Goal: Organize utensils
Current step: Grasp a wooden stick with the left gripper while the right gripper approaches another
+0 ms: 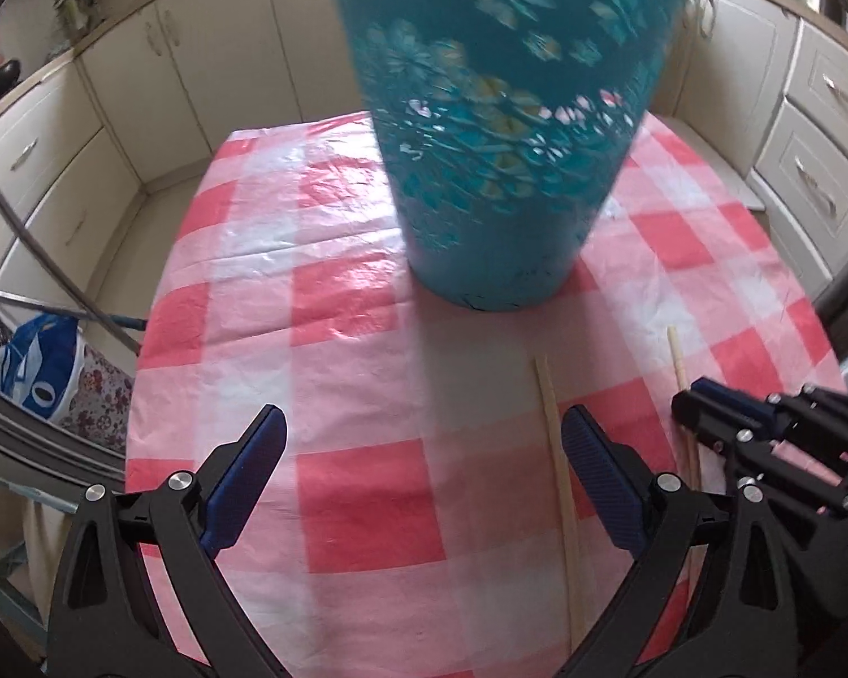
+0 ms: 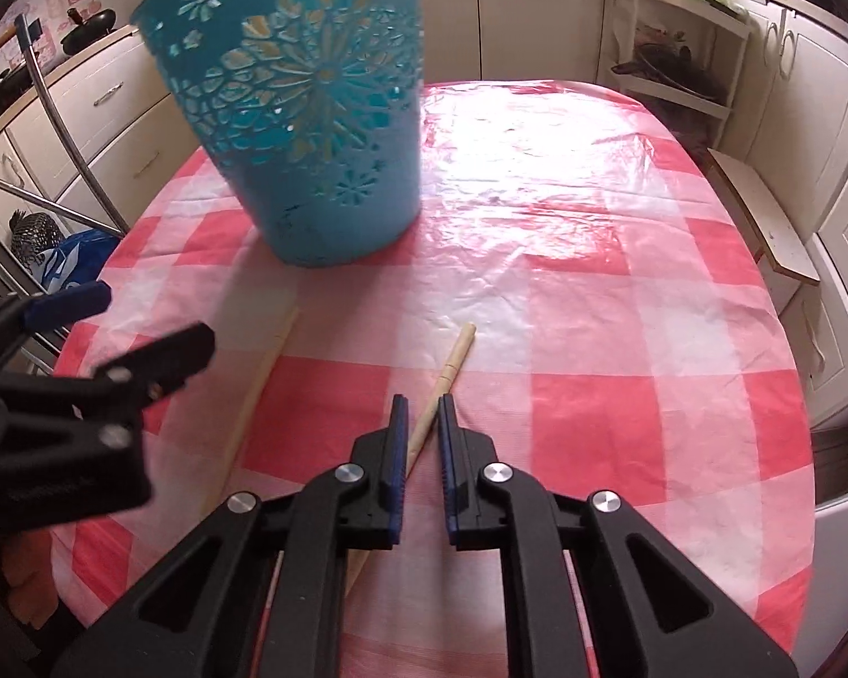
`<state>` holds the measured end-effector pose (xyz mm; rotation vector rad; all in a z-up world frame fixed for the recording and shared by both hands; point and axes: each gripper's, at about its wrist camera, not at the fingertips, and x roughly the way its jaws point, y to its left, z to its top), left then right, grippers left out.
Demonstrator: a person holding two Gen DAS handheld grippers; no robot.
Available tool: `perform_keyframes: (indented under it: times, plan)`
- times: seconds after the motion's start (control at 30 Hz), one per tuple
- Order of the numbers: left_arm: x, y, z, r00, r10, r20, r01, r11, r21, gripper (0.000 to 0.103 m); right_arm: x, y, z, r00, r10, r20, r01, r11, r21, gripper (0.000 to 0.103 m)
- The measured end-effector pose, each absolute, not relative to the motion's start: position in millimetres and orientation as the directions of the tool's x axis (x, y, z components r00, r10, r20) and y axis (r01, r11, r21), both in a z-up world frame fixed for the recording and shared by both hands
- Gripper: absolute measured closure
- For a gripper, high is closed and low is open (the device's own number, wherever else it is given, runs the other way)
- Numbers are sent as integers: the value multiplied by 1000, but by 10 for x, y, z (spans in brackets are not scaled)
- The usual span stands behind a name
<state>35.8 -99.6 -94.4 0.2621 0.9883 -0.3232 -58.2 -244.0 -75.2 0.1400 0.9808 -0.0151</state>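
Right gripper [image 2: 422, 424]: jaws nearly closed around one chopstick [image 2: 451, 367], contact unclear.
Left gripper [image 1: 424, 440]: jaws wide, holding nothing.
Chopstick axis: tip pointed away toward the bin [image 2: 311, 113], slightly right.
Second chopstick [image 1: 557, 469]: flat on the cloth [image 2: 593, 282], roughly parallel, just inside the left gripper's right finger.

Teal basket [image 1: 497, 130] motion-blurred, rim cut by top edge, right chopstick [image 2: 449, 373] lower length hidden behind right tongs [image 2: 422, 412], left chopstick [image 1: 559, 486] running off bottom edge
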Motion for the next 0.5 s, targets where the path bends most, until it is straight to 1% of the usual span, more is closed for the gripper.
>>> perform_keyframes:
  times: [0.1,0.13,0.27,0.37,0.43,0.47,0.5]
  plan:
    - [312,-1156,-1019,510,-142,-848,417,903,100,10,-602,-2497,-754,558,61,-827,72,990,121,92]
    - [308,-1185,-1034,507,-141,-850,423,900,103,15,-596,-2487,-756,558,63,-827,71,990,123,92]
    - [299,-1274,-1145,475,-146,-868,437,895,89,24,-609,-2530,-758,556,71,-828,73,988,133,92]
    - [262,-1290,-1131,482,-172,-859,446,892,72,34,-611,-2583,-768,556,70,-828,71,989,132,92]
    - [251,-1306,-1131,480,-190,-856,453,890,56,46,-627,-2590,-765,555,68,-829,76,988,132,92]
    - [233,-1316,-1132,478,-207,-854,457,889,41,50,-628,-2607,-762,555,66,-829,78,988,132,92]
    - [212,-1323,-1129,474,-230,-850,465,885,20,61,-629,-2602,-759,555,64,-829,80,988,129,92]
